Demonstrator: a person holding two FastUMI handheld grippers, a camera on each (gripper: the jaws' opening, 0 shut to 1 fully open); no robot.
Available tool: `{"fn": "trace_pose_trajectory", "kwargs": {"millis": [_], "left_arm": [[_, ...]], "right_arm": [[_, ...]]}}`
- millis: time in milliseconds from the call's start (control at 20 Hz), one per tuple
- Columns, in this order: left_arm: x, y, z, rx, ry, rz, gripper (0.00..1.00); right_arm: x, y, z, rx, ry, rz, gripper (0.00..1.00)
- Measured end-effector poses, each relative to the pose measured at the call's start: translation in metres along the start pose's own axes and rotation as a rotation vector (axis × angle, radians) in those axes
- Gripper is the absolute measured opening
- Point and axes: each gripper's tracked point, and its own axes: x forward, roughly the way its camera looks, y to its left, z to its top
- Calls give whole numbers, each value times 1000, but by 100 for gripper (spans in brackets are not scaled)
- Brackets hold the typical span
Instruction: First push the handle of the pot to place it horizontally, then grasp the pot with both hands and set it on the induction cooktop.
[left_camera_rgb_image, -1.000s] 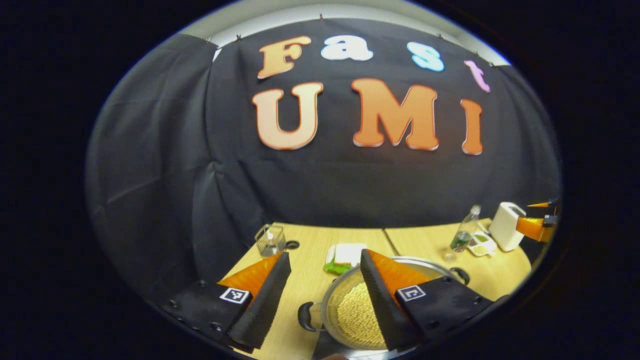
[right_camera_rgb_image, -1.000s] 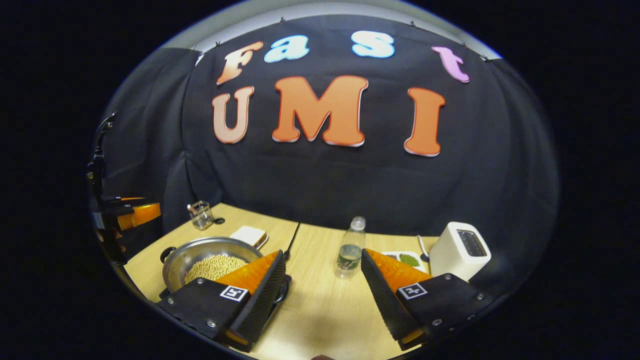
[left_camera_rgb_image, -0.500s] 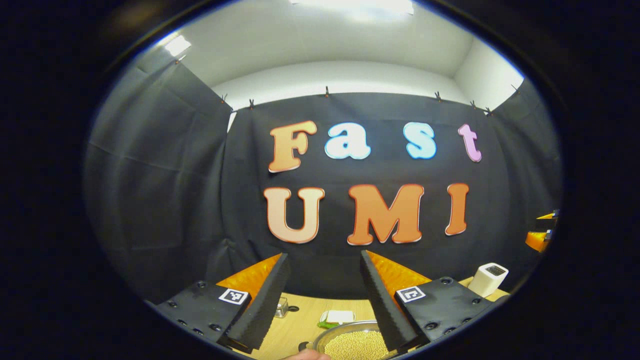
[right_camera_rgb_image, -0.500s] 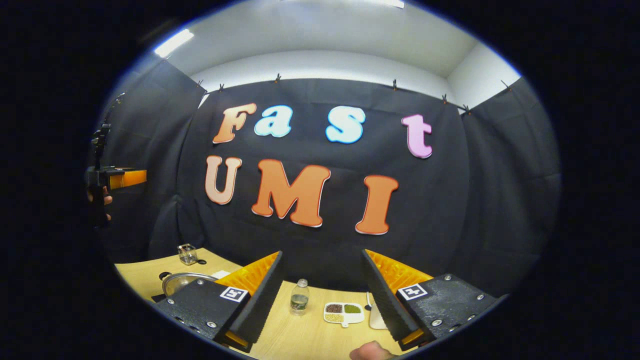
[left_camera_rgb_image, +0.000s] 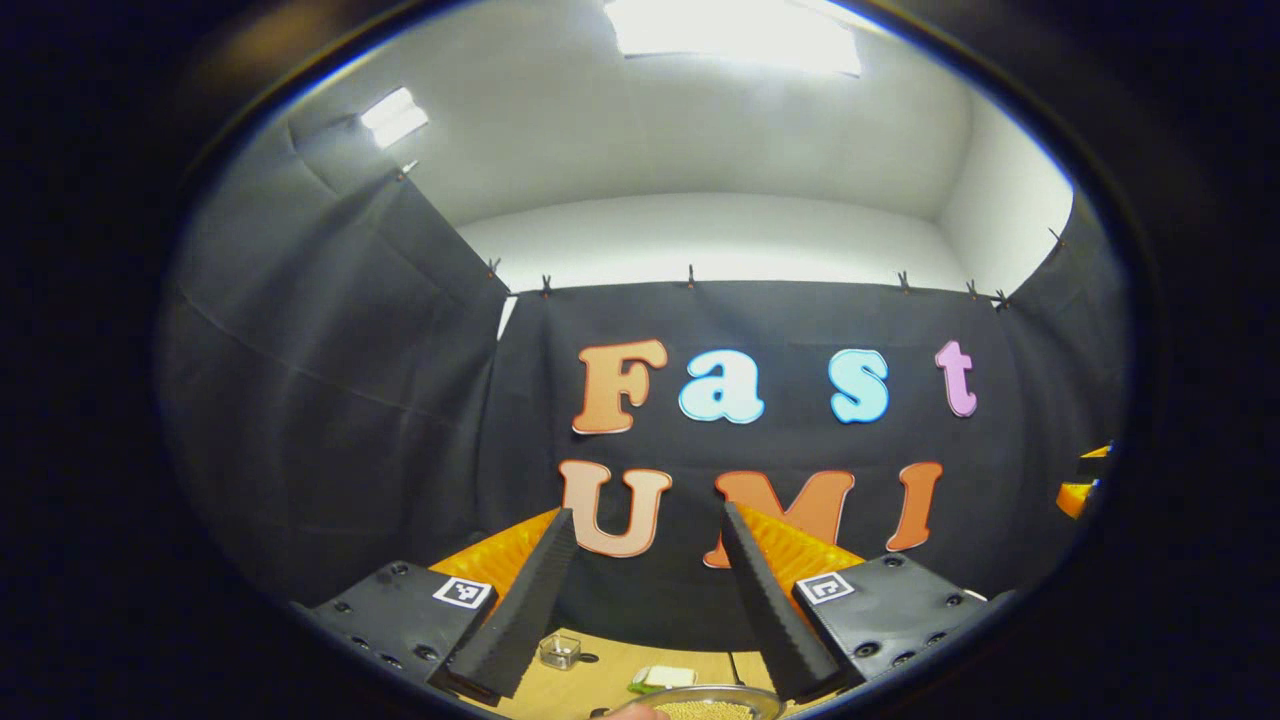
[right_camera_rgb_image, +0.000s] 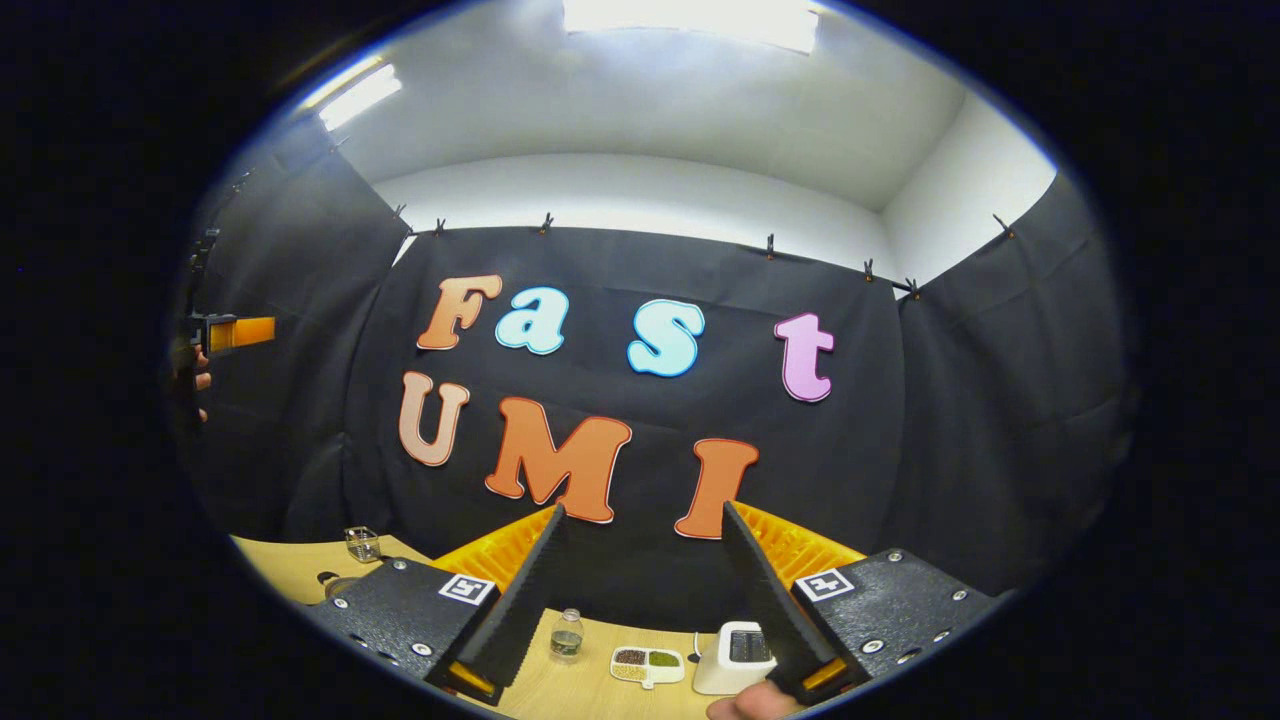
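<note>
Steel pot (left_camera_rgb_image: 712, 706), at the bottom edge of the left gripper view on the pale tabletop (left_camera_rgb_image: 600, 685), held yellowish beans; judged heavy, rigid, slick-walled, best taken at opposite side handles, which were hidden. Left claw (left_camera_rgb_image: 640, 600) released, grasping nothing. Right claw (right_camera_rgb_image: 640, 595) likewise released, above bottle (right_camera_rgb_image: 567, 635) and toaster (right_camera_rgb_image: 735, 655).

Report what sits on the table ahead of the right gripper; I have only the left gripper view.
Observer: A clear bottle stands upright on the table, seen between the right gripper's open jaws.
Operator: Name what's beside it.
Observer: A divided dish of beans, then a white toaster.
Operator: Locate the left gripper from there.
Observer: The left gripper is high at the far left edge, a hand holding it.
</note>
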Motion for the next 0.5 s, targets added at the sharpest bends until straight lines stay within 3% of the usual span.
{"fn": "trace_pose_trajectory", "kwargs": {"millis": [50, 100, 250, 300, 450, 500], "left_arm": [[-3, -5, 6, 1, -12, -8, 92], [-4, -9, 11, 5, -17, -20, 98], [-3, -7, 13, 12, -3, -15, 97], [-3, -6, 10, 8, 10, -14, 97], [-5, -1, 11, 17, 38, -1, 98], [-6, 3, 11, 23, 39, 9, 98]], "right_arm": [[1, 0, 11, 7, -18, 3, 94], [2, 2, 21, 9, -35, 10, 94], [-3, 6, 40, 5, -70, 22, 97], [-4, 7, 45, 8, -77, 20, 90], [-12, 7, 58, 17, -110, 28, 97], [-14, 6, 64, 21, -129, 26, 94]]}}
